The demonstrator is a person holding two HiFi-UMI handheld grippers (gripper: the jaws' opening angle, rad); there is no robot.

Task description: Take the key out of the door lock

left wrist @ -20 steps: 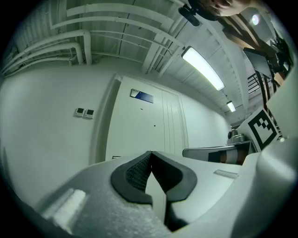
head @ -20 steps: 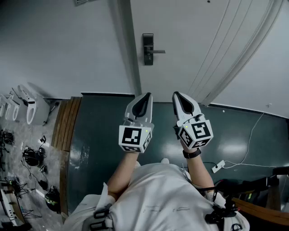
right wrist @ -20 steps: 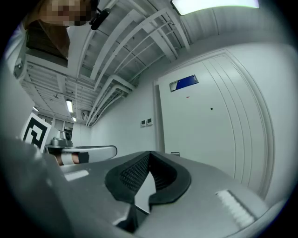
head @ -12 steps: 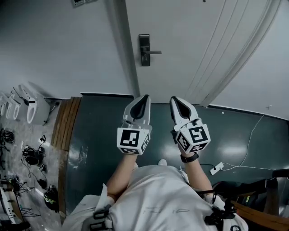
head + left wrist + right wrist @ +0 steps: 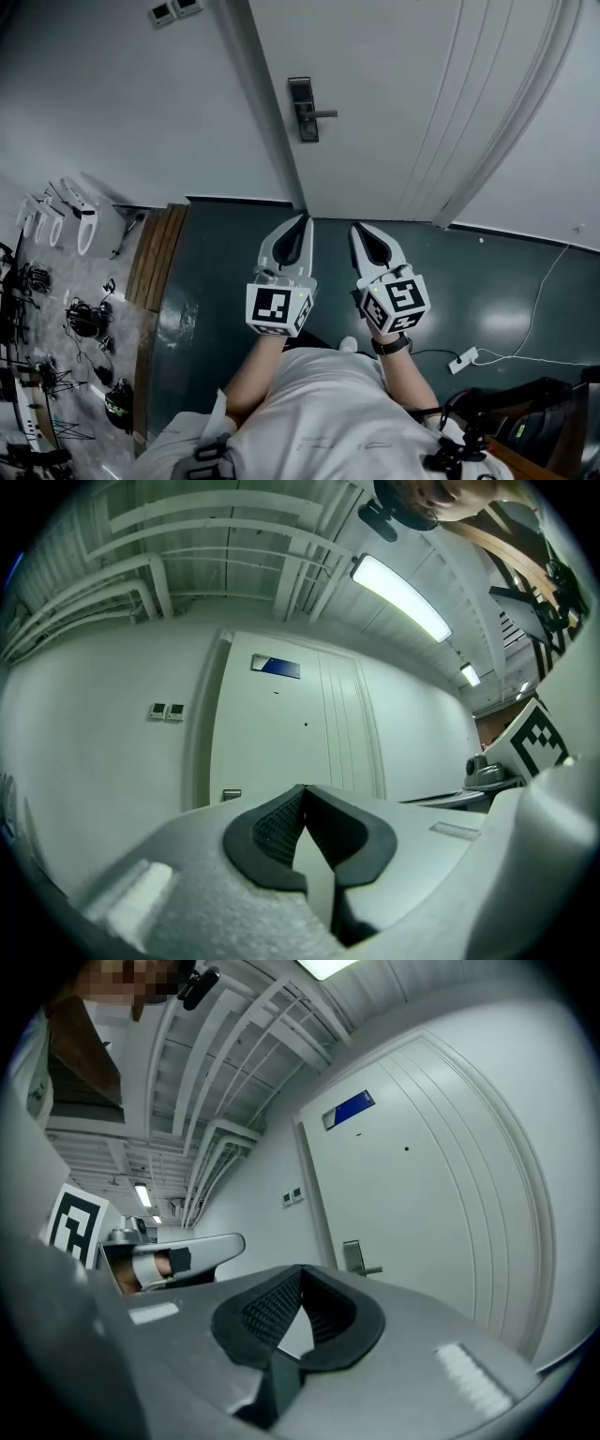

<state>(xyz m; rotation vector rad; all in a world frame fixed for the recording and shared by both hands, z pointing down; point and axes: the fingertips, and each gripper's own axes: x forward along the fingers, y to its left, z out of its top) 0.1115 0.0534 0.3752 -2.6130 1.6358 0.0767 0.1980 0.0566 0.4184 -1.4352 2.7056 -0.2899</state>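
You hold both tools level in the lower middle of the head view; the left gripper (image 5: pixel 302 221) and the right gripper (image 5: pixel 362 229) are side by side, near each other but not touching, and both point toward the white door (image 5: pixel 394 103) at the top of the frame. In the left gripper view the 2 dark pads (image 5: pixel 272 829) of this tool meet at their tips, so it is clenched, and nothing is between them; the right gripper is clenched in the same way in its own view, its ribbed pads (image 5: pixel 267 1312) joined at the front, with nothing grasped.

The door lock (image 5: pixel 303 110) is in the upper middle of the head view; it is a dark upright plate close to the left edge of the door, and its lever handle (image 5: pixel 324 114) points to the right; it is well apart from both tools. The key cannot be made out in any view, because the lock appears too small. In the right gripper view the lock stands just above the closed jaws, a little right of the centre; in the left gripper view only its top shows over the left jaw, left of the centre.

A blue sign (image 5: pixel 277 667) is on the upper part of the door; 2 switch plates (image 5: pixel 173 9) are on the wall at the upper left of the head view; the floor (image 5: pixel 225 253) under the tools is dark green, and a white cable (image 5: pixel 539 291) lies on it at the lower right.
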